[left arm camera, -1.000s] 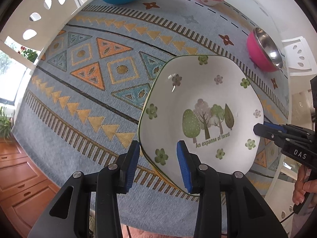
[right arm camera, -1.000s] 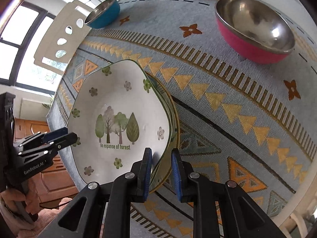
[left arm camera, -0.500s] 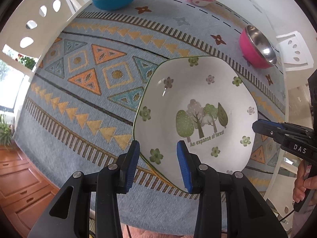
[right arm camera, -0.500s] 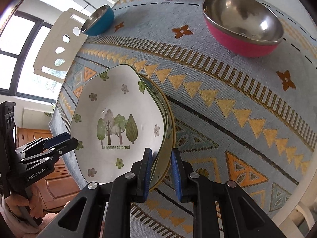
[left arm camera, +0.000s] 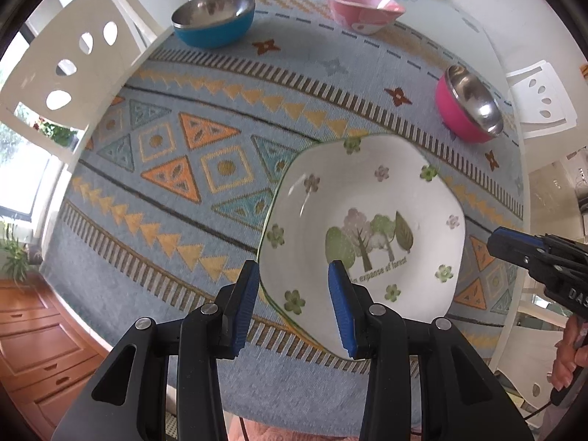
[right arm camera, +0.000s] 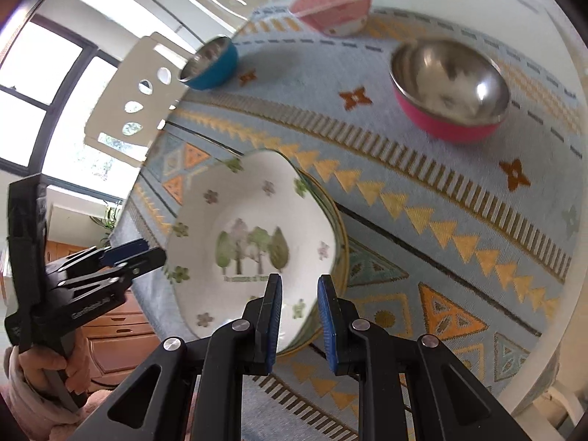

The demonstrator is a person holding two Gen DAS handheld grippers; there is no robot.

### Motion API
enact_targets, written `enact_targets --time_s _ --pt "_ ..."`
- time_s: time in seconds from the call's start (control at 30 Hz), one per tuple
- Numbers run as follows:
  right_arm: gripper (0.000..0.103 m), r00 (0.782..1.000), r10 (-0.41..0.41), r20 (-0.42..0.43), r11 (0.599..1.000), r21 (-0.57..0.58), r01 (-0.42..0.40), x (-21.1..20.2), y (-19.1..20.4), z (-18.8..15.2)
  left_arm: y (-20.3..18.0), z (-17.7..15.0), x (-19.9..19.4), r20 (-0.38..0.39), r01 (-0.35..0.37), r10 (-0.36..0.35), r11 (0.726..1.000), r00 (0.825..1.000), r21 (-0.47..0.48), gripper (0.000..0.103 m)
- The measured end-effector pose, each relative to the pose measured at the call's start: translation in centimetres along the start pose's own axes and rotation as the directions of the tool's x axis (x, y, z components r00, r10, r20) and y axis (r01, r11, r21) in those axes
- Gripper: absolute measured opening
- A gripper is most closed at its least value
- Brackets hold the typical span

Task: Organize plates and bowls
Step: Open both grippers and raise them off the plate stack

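A white plate with painted trees (left arm camera: 367, 220) lies on top of a second plate whose green-yellow rim (right arm camera: 340, 228) shows under it, on the patterned cloth. My left gripper (left arm camera: 292, 305) is open and empty, its fingers on either side of the plate's near rim. My right gripper (right arm camera: 299, 319) is open and empty above the plate's right edge; it also shows in the left wrist view (left arm camera: 514, 248). A blue bowl (left arm camera: 213, 18), a pink patterned bowl (left arm camera: 362, 7) and a pink steel bowl (left arm camera: 468, 104) stand farther back.
The blue patterned tablecloth (left arm camera: 183, 169) covers a round table. White chairs (left arm camera: 73, 62) stand at the left and at the right (left arm camera: 544, 99). Wooden drawers (left arm camera: 36, 345) are beyond the table's near left edge.
Both grippers have pulled back and risen from the stacked plates. The right gripper's jaws have opened wider and let go of the plate rims.
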State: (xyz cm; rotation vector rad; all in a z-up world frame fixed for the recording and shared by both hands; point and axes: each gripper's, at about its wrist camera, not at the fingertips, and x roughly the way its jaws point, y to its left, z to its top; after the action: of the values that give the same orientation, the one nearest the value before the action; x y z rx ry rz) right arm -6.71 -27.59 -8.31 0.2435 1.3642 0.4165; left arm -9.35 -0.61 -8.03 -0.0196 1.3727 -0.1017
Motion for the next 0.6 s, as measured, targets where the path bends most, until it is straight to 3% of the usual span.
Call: enact_targets --time_s 0.37,0.53,0.6 --pt "0.019 0.996 0.040 0.081 0.996 0.080 -0.047 -2.7 0.7 4.1 1.0 5.4 -0.3 0.015 0.029 -0.030 0.999 0.999 0.026 0.040" --pt "0.021 0.997 0.053 0.057 0.982 0.176 -0.062 -0.8 -0.3 5.7 2.2 8.5 0.4 0.014 0.043 -0.044 0.998 0.999 0.049 0.059" --pt "0.022 0.997 0.066 0.026 0.979 0.193 -0.070 0.2 -0.3 6.2 2.6 9.4 0.8 0.010 0.047 -0.048 0.998 0.999 0.051 0.059"
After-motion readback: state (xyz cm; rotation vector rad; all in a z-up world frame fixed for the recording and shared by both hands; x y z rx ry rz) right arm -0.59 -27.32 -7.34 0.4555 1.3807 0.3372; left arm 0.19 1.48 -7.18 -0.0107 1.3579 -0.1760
